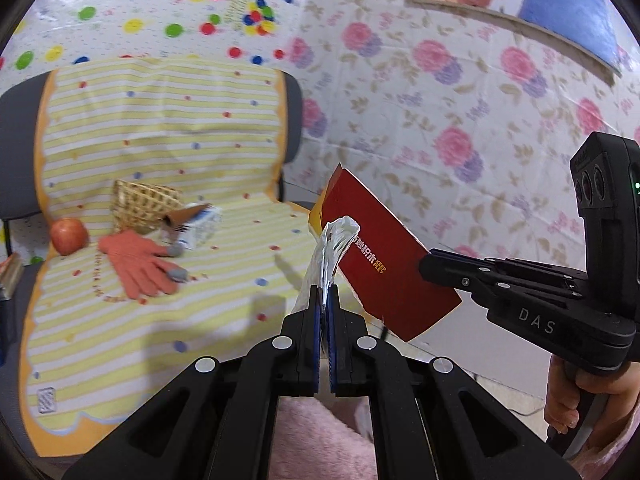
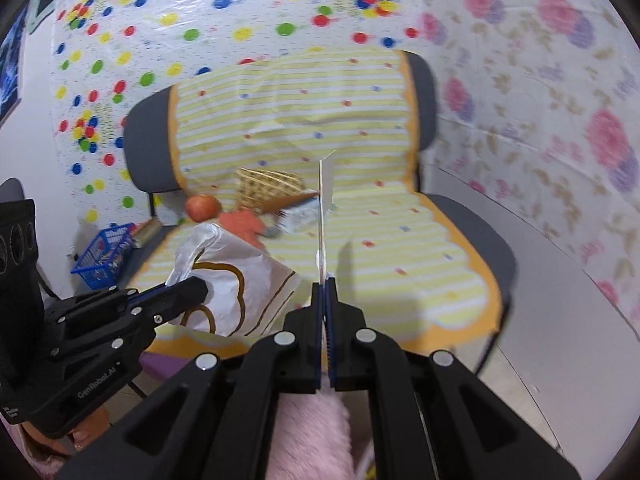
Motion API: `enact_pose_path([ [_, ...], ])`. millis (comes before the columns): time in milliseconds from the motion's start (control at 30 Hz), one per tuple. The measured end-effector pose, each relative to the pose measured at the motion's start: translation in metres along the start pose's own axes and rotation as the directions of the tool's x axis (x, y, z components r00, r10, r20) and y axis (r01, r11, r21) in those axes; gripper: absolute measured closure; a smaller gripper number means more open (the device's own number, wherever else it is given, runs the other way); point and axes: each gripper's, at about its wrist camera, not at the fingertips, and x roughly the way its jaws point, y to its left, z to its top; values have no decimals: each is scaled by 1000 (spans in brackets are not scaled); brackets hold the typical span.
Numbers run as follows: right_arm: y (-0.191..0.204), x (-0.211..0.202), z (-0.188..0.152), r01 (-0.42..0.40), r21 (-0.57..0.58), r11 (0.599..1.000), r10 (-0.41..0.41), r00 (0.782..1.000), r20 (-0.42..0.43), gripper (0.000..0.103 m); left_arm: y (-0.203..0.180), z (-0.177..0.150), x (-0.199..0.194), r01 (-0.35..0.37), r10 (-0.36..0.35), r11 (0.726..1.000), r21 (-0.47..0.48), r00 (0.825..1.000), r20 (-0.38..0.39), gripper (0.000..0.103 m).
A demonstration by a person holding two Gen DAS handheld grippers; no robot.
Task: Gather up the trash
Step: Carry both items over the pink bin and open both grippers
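Our left tool (image 1: pixel 325 300) is clamped on a plastic bag (image 1: pixel 334 240); our right tool (image 2: pixel 324 292) pinches a red card (image 1: pixel 380 256). Far left on the chair (image 2: pixel 400 248) lie a glove (image 1: pixel 136 260), apple (image 1: pixel 69 235), basket (image 1: pixel 140 200), perhaps a carton (image 1: pixel 202 226).

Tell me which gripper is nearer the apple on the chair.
Left, by a modest margin. The left gripper, shut on the plastic bag, sits toward the apple's side of the chair; the right gripper, shut on the red card, is further right.
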Motion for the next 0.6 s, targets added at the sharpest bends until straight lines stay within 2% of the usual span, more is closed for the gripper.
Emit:
enact_pose_path([
  [233, -36, -31, -41, 120, 56, 991, -118, 992, -32, 101, -38, -17, 19, 114, -113, 993, 22, 993, -36, 100],
  [467, -71, -61, -82, 243, 121, 963, -232, 968, -92, 101, -78, -34, 48, 236, -229, 970, 56, 968, -105, 100],
  [600, -85, -75, -102, 285, 156, 946, -268, 956, -120, 101, -101, -41, 59, 291, -276, 952, 93, 950, -143, 100],
])
